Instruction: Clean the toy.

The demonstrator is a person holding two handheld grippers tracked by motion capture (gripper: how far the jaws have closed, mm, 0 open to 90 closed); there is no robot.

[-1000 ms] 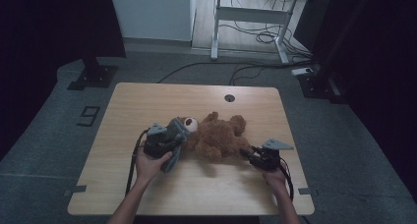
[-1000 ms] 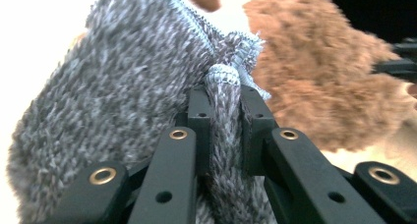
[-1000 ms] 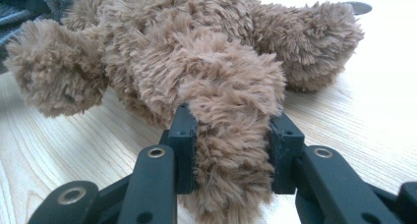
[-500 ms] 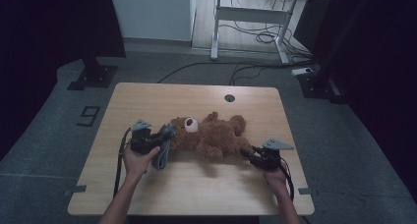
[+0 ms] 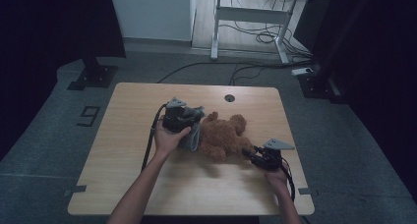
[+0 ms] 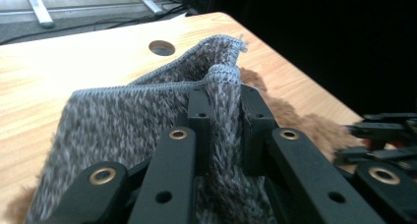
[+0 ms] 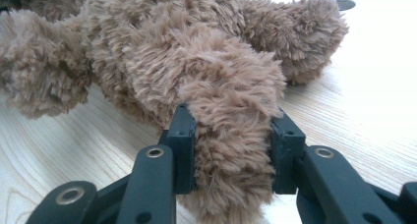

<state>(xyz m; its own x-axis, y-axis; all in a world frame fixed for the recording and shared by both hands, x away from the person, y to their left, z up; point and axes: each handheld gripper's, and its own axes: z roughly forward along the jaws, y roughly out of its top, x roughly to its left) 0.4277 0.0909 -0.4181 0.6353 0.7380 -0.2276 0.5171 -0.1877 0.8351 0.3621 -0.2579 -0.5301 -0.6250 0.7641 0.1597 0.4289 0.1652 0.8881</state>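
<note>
A brown plush teddy bear [image 5: 223, 138] lies on its back in the middle of the wooden table [image 5: 133, 116]. A grey knitted garment [image 5: 193, 130] covers its head end. My left gripper [image 5: 189, 117] is shut on a fold of that grey knit [image 6: 223, 94], lifting it above the bear; brown fur [image 6: 314, 130] shows beneath. At the bear's lower right, my right gripper [image 5: 252, 154] is shut on one furry leg [image 7: 231, 135], with the pads pressing into the fur. The bear's body [image 7: 162, 42] stretches away from that gripper.
A round cable hole [image 5: 229, 98] sits near the table's far edge. Beyond the table stand a white desk frame [image 5: 251, 17] with cables on the floor and a black stand base [image 5: 93, 74] at the left. Bare tabletop lies to the left and front.
My left gripper swung out to the left, then back right and up over the bear's head with the grey knit in it. The right gripper kept still on the leg.
</note>
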